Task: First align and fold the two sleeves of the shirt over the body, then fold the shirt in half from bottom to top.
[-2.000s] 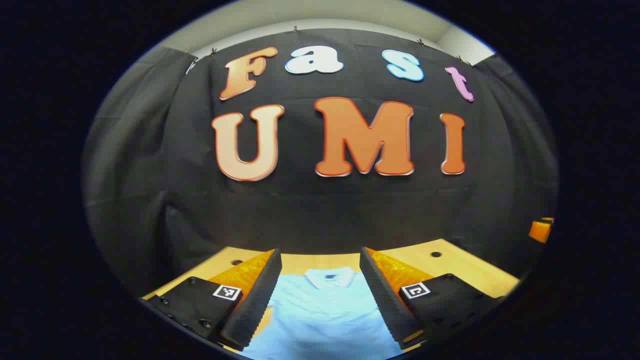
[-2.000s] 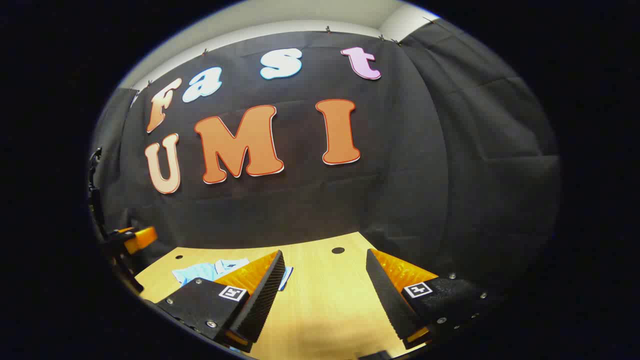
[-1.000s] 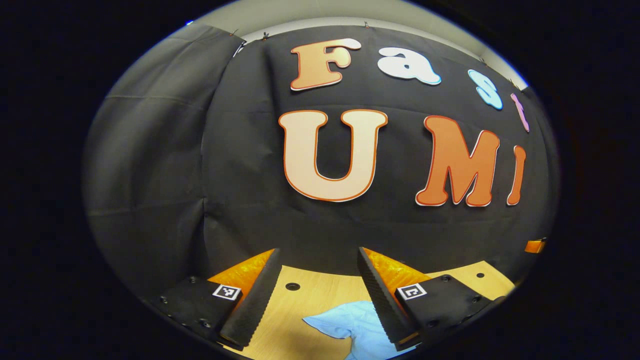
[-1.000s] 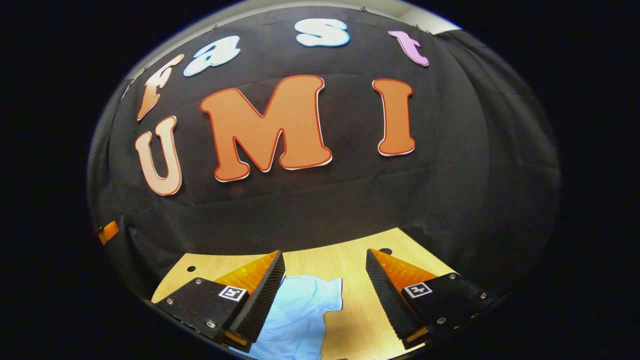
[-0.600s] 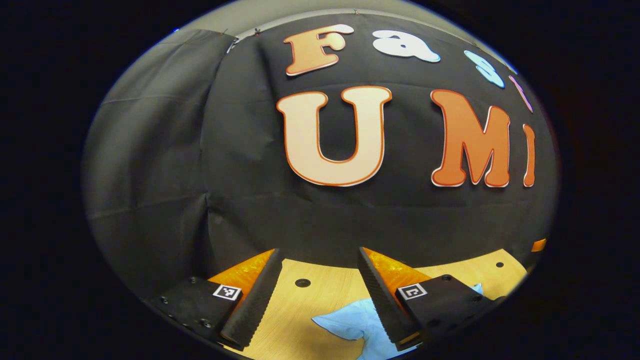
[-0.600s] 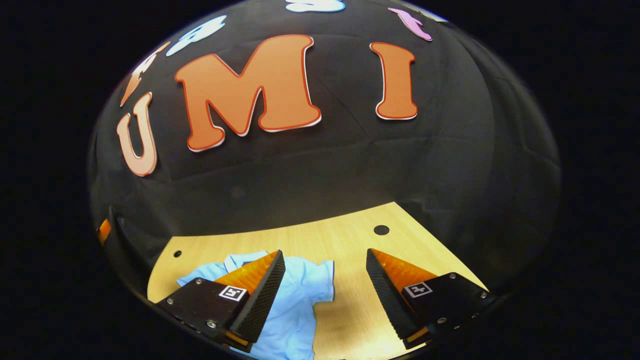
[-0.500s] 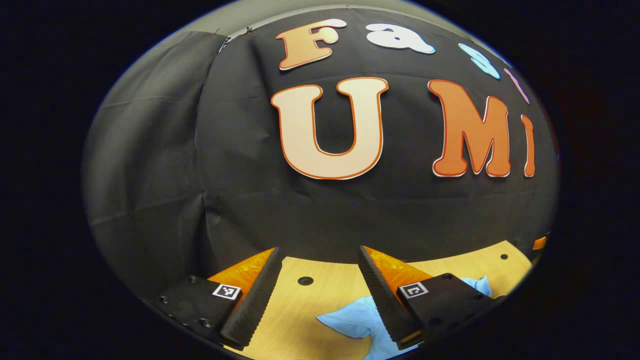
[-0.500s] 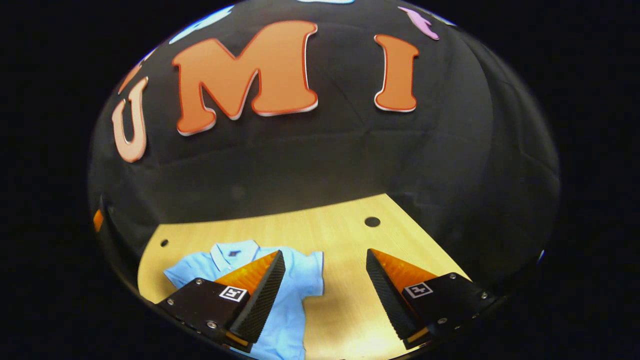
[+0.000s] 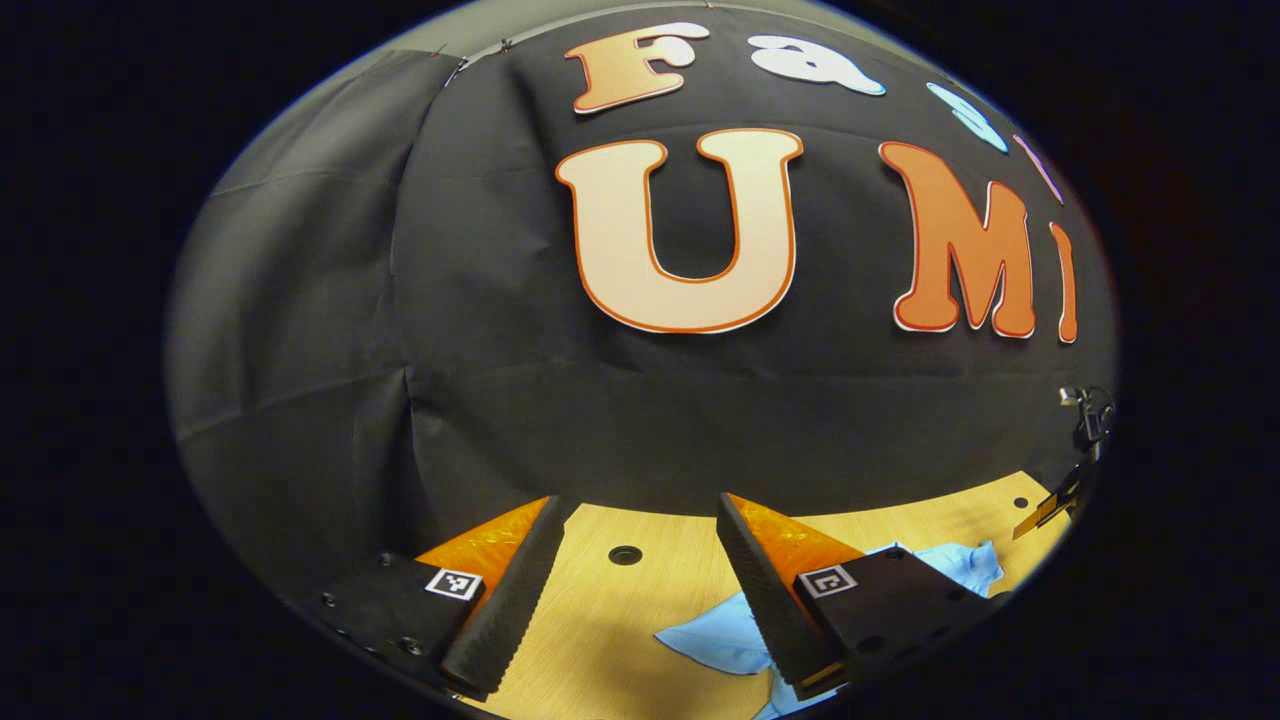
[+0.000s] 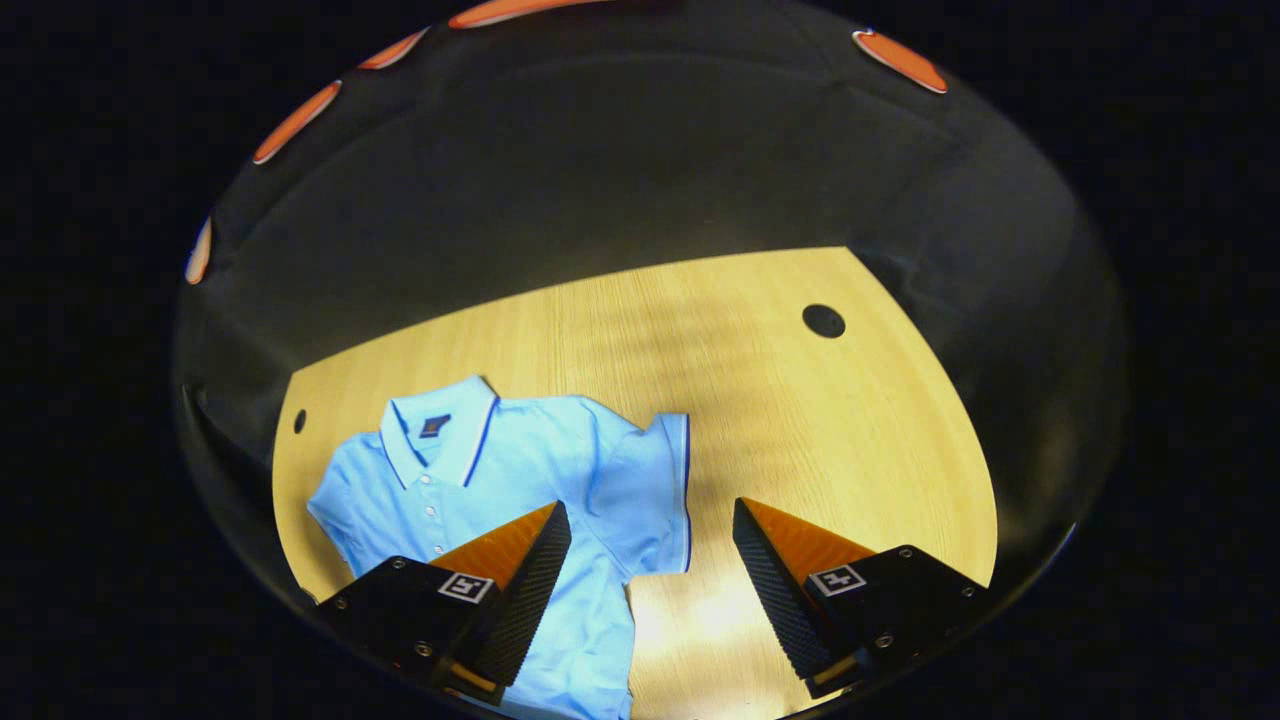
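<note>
Shirt (image 10: pixel 520 480): flat on bench (image 10: pixel 780 400), sleeves unfolded
Left claw (image 9: pixel 630 590): spread, empty
Right claw (image 10: pixel 650 590): spread, empty
Left: both folds

Pale wooden table (image 10: pixel 650 340) with round holes (image 10: pixel 823 321), black cloth wall (image 9: pixel 400 300) behind.
</note>
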Demonstrator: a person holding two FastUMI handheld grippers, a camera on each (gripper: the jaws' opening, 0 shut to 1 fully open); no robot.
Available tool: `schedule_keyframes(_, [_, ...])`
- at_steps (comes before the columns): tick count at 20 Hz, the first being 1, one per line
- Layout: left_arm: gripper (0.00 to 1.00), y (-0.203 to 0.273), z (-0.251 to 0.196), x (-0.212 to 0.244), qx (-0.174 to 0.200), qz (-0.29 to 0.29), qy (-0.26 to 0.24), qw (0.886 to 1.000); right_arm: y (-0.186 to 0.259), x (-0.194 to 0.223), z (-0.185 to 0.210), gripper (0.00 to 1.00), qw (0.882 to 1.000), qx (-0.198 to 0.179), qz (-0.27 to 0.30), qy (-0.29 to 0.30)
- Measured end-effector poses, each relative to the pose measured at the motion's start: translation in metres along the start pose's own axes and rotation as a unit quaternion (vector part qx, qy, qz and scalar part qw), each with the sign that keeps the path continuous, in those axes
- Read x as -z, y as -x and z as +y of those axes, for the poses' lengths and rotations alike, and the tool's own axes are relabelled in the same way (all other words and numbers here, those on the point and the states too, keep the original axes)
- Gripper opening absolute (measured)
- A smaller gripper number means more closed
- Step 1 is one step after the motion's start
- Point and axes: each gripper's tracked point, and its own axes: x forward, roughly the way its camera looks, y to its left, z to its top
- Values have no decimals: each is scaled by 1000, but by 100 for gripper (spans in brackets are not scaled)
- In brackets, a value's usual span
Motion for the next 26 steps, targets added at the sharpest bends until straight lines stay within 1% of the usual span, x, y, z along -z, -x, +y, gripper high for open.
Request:
schedule_keyframes(2, [99, -3, 11, 5, -6, 6, -4, 1000, -27, 10, 11, 99, 999, -12, 39, -26])
schedule_keyframes(4, [99, -4, 22, 13, -13, 15, -8, 1000, -49, 18, 7, 99, 997, -4, 63, -34])
schedule_keyframes(5, [99, -5, 28, 17, -18, 21, -10, 1000, -57, 20, 1, 99, 997, 9, 71, -35])
schedule_keyframes(8, [99, -4, 42, 29, -31, 32, -12, 999, -71, 33, -8, 99, 995, 31, 95, -30])
schedule_keyframes(11, [99, -8, 50, 38, -40, 43, -13, 998, -77, 38, -7, 98, 993, 38, 108, -25])
schedule_keyframes(12, [99, -8, 51, 42, -41, 47, -13, 998, -79, 39, -5, 96, 993, 37, 109, -24])
schedule_keyframes(13, [99, -8, 52, 46, -43, 53, -15, 998, -79, 42, -4, 90, 992, 40, 114, -21])
schedule_keyframes(14, [99, -8, 54, 50, -46, 58, -18, 997, -81, 40, -6, 87, 993, 45, 105, -17])
schedule_keyframes(15, [99, -8, 54, 52, -47, 61, -20, 997, -84, 40, -6, 81, 993, 46, 107, -16])
schedule_keyframes(18, [99, -8, 52, 57, -48, 68, -18, 996, -79, 40, -9, 68, 993, 48, 109, -19])
schedule_keyframes(19, [99, -7, 50, 57, -48, 69, -15, 996, -79, 40, -9, 58, 993, 47, 109, -20])
schedule_keyframes(20, [99, -6, 49, 58, -46, 70, -13, 996, -79, 40, -8, 51, 993, 47, 108, -22])
schedule_keyframes(21, [99, -5, 49, 57, -46, 71, -13, 996, -80, 41, -5, 31, 993, 44, 106, -22])
schedule_keyframes(22, [99, -4, 50, 58, -45, 71, -14, 996, -80, 40, -1, 23, 994, 38, 101, -21])
schedule_keyframes(23, [99, -4, 51, 58, -44, 71, -15, 996, -79, 40, 3, 10, 994, 35, 97, -23])
schedule_keyframes(24, [99, -4, 51, 57, -44, 71, -17, 996, -76, 38, 5, 4, 995, 35, 89, -18])
schedule_keyframes(25, [99, -3, 53, 56, -44, 69, -20, 996, -69, 31, 11, 3, 997, 35, 71, -7])
schedule_keyframes(26, [99, -1, 55, 54, -44, 67, -22, 997, -62, 24, 18, 2, 998, 26, 53, 2])
